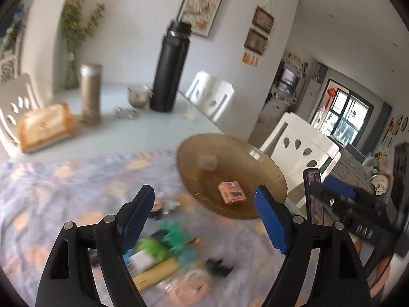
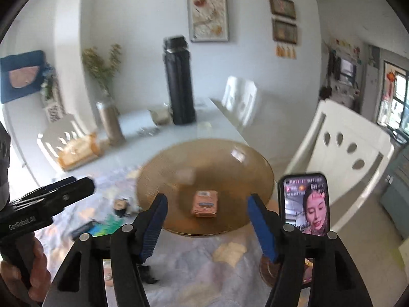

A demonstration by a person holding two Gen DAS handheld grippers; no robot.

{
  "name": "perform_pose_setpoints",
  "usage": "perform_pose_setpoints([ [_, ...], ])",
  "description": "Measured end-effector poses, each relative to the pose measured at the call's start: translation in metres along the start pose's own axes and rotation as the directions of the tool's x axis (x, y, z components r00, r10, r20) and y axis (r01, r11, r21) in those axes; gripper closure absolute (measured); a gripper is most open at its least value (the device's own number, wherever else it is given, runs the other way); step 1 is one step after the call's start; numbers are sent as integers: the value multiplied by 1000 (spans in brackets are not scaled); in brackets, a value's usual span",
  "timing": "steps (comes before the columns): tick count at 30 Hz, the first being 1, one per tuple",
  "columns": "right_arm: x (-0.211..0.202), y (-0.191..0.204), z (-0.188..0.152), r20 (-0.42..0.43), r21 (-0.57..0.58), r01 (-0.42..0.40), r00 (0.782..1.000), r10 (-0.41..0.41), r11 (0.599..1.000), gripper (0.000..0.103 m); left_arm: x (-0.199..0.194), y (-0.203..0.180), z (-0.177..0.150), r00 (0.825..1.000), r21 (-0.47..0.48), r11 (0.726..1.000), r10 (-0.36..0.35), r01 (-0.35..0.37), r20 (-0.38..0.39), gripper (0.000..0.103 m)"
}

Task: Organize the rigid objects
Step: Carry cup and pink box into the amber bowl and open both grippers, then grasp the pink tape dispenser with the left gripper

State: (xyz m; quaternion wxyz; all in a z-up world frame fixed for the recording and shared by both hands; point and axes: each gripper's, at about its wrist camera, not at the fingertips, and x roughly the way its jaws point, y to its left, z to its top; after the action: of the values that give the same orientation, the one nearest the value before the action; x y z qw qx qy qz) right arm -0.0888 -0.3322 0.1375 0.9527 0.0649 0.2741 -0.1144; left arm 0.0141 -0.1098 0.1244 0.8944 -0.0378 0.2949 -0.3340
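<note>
The left gripper (image 1: 204,204) hung over the patterned cloth (image 1: 64,186) on the worktop (image 1: 127,133), its jaws spread wide and holding nothing. The right gripper (image 2: 205,217) also stood with jaws wide apart and empty, facing the amber glass plate (image 2: 230,163). A small orange box (image 2: 204,203) lay flat near the middle of that plate. On the cloth just left of the plate sat a blurred heap of small items (image 1: 163,250), among them what looked like a yellow stick and something green. A phone (image 2: 304,204) stood upright just right of the plate, its screen lit. Farther back stood a tall black flask (image 2: 179,81).
</note>
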Motion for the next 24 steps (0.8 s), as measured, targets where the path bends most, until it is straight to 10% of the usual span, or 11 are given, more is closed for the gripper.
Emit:
perform_pose_setpoints([
  [6, -17, 32, -13, 12, -50, -187, 982, 187, 981, 38, -47, 20, -34, 994, 18, 995, 94, -95, 51, 9],
  [16, 64, 67, -96, -152, -82, -311, 943, 297, 947, 38, -9, 72, -114, 976, -14, 985, 169, -172, -135, 9],
  [24, 90, 51, -99, -211, 13, -322, 924, 318, 947, 35, -1, 63, -124, 966, 49, 980, 196, -191, -166, 9],
])
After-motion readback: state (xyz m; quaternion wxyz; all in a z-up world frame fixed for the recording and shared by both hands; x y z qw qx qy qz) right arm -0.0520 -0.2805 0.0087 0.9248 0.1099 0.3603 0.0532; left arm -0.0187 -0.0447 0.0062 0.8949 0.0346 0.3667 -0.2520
